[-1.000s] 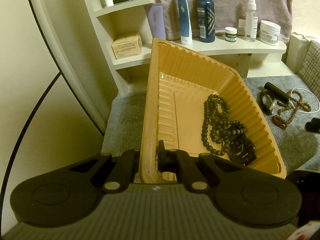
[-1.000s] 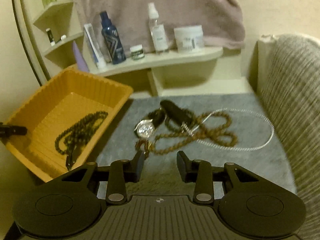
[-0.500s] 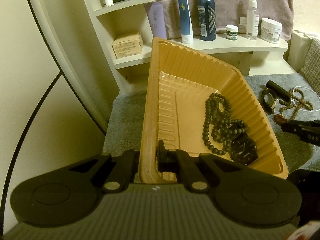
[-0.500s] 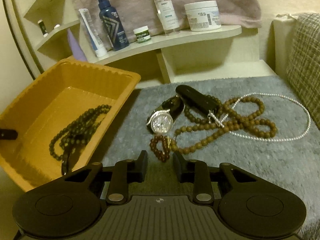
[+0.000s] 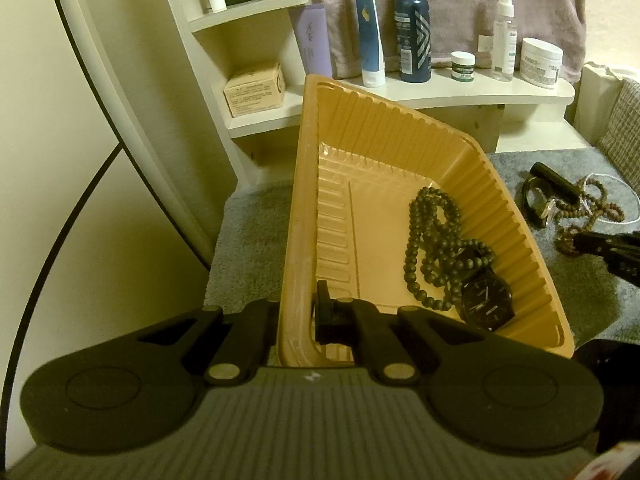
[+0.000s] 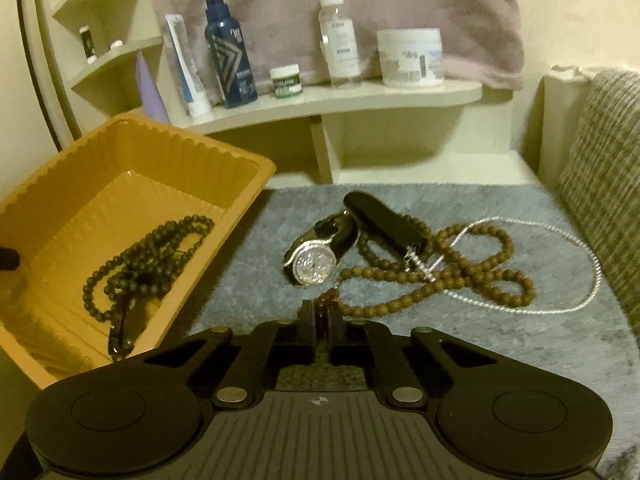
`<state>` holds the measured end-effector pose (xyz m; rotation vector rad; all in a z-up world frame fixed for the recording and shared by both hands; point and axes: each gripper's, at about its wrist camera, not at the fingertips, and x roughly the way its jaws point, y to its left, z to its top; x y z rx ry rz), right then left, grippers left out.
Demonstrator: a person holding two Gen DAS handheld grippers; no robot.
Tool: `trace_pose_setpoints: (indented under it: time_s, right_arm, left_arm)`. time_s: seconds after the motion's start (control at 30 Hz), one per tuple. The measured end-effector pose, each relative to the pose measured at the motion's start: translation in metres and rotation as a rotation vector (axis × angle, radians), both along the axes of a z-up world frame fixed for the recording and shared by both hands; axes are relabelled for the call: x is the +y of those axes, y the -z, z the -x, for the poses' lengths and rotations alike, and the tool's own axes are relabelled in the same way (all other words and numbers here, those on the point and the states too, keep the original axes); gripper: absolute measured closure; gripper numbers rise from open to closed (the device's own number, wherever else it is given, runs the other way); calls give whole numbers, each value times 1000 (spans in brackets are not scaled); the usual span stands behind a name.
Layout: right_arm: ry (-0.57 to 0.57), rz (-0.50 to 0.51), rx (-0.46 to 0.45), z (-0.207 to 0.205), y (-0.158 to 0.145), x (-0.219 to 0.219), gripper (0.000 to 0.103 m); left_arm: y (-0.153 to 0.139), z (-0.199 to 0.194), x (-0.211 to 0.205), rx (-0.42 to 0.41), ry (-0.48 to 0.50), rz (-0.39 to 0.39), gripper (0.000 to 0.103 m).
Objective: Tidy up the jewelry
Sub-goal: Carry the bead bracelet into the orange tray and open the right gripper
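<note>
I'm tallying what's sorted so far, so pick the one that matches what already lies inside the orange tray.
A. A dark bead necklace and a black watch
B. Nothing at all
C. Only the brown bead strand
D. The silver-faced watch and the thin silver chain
A: the left wrist view shows the dark bead necklace and the black watch lying in the orange tray; the silver-faced watch is on the grey mat.

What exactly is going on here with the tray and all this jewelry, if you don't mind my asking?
A person is sorting jewelry with two handheld grippers. The left gripper is clamped on the near wall of the orange tray, which already holds a dark bead necklace and a black watch. The right gripper has just closed on the reddish beads lying on the grey mat, beside a silver watch.
</note>
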<state>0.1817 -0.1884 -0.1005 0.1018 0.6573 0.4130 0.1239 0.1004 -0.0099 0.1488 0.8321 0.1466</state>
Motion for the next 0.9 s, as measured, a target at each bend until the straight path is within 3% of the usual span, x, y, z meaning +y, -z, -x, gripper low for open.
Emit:
trace_pose_setpoints:
  time_s: [0.3, 0.57, 0.7, 0.9]
  right_arm:
    - [-27, -39, -63, 14, -36, -8, 98]
    - [-233, -104, -124, 28, -77, 24, 98]
    - [-362, -111, -107, 35, -79, 48, 98]
    - [-431, -108, -57, 38, -67, 69, 98]
  left_arm:
    - [-2, 1, -1, -3, 1, 3, 100]
    - [-3, 1, -1, -5, 5, 1, 100]
    - [-3, 1, -2, -5, 3, 2, 100]
    - [-3, 1, -2, -6, 3, 4, 100]
